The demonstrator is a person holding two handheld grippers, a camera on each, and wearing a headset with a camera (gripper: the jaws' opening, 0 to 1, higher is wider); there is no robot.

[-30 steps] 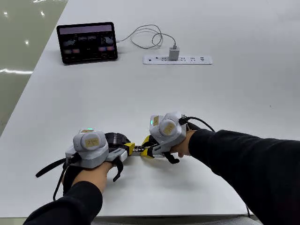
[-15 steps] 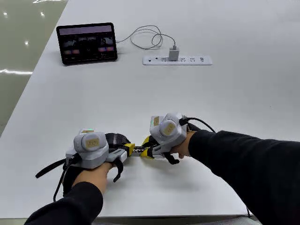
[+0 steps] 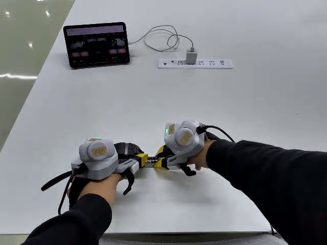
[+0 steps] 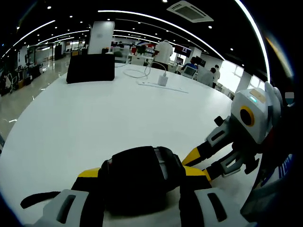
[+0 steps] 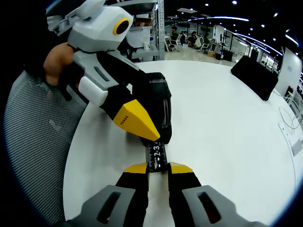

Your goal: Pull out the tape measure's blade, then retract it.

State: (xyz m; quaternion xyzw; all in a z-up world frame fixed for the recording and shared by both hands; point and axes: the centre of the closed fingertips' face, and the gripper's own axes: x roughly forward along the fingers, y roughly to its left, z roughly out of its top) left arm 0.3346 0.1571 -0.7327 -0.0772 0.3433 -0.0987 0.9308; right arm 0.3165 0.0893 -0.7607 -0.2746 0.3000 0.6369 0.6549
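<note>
Right gripper view | right tool (image 5: 158, 168) pinches numbered blade (image 5: 156, 152); left tool (image 5: 157, 118) clamps case (image 5: 154, 97)

Bright, even overhead light — soft shadows, sharp focus, fisheye-bent edges.

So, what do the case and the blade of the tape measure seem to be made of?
The case looks like black plastic, perhaps rubber-coated: its surface is dull, with rounded moulded edges and only soft highlights. The blade is a thin dark strip with white printed numbers. It is probably painted steel, but the pictures cannot confirm the metal.
</note>
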